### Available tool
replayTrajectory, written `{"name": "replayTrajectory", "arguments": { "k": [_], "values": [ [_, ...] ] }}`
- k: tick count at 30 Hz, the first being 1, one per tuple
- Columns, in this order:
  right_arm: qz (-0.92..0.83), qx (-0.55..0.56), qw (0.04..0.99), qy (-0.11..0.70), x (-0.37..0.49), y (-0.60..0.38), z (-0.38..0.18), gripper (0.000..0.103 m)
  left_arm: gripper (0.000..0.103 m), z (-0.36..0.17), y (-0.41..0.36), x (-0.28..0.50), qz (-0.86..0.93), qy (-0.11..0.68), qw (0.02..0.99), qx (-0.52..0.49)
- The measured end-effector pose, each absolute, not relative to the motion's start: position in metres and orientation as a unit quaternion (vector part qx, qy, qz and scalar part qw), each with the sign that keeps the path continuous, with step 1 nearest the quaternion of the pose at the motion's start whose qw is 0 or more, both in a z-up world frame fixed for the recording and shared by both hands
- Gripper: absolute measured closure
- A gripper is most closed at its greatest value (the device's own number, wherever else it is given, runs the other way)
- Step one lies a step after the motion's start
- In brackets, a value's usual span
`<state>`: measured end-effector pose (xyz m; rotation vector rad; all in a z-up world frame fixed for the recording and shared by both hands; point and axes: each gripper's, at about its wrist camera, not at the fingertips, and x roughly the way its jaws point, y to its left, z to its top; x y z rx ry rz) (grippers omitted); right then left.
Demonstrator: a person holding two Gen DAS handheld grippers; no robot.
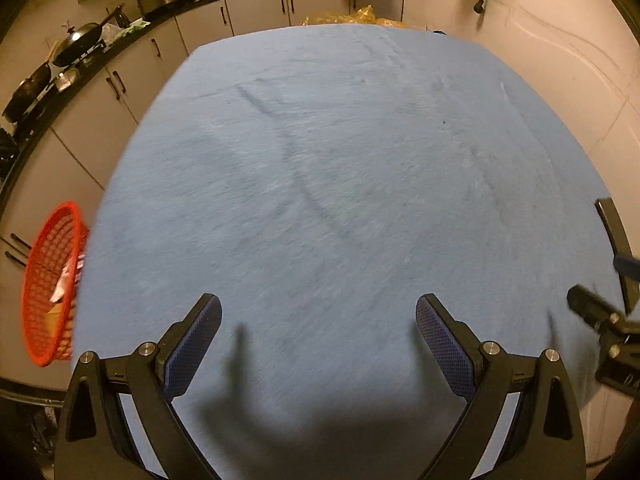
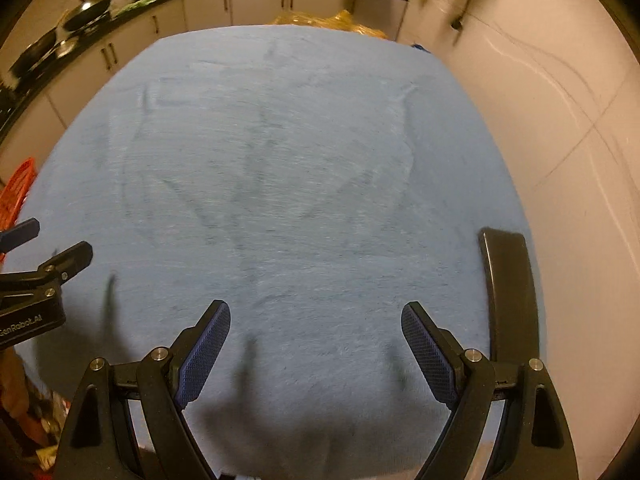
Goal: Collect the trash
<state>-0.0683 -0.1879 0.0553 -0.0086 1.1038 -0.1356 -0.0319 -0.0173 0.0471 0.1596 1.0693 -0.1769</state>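
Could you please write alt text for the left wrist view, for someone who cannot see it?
The open left gripper hovers over a table covered in blue cloth, holding nothing. A red mesh basket with scraps of trash inside sits off the table's left edge, and the right gripper shows at the right edge. Kitchen cabinets and pans line the background.

Blue-clothed table (image 1: 340, 160); white cabinets (image 1: 256, 16), dark countertop (image 1: 100, 52) with pans; pale tiled floor (image 1: 560, 60).

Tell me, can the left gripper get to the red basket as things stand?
Probably yes: the red basket sits off the blue table's left edge, nothing lies between, and the left gripper has open, empty jaws.
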Motion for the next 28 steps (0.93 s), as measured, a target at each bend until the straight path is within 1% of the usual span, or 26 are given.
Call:
{"name": "replayTrajectory", "arguments": {
  "k": [9,11,14,17,18,28],
  "values": [
    [-0.056,0.037,0.856,0.513,-0.024,-0.194,0.021,0.013,0.006,0.023,-0.033,-0.01,-0.068,0.504,0.857,0.075],
    [-0.054,0.037,0.862,0.503,-0.017,-0.192,0.017,0.013,0.006,0.023,-0.032,-0.009,-0.066,0.487,0.868,0.068],
    [-0.059,0.04,0.871,0.486,-0.01,-0.193,0.013,0.007,0.006,0.022,-0.034,-0.012,-0.072,0.461,0.881,0.073],
    [-0.063,0.048,0.876,0.476,-0.004,-0.196,0.008,0.0,0.002,0.019,-0.035,-0.01,-0.091,0.465,0.878,0.064],
    [-0.065,0.048,0.877,0.473,-0.003,-0.195,0.008,0.0,0.0,0.019,-0.034,-0.008,-0.095,0.469,0.876,0.059],
    [-0.068,0.041,0.887,0.454,0.002,-0.189,0.004,0.0,0.0,0.017,-0.037,-0.005,-0.093,0.467,0.878,0.058]
  ]
}}
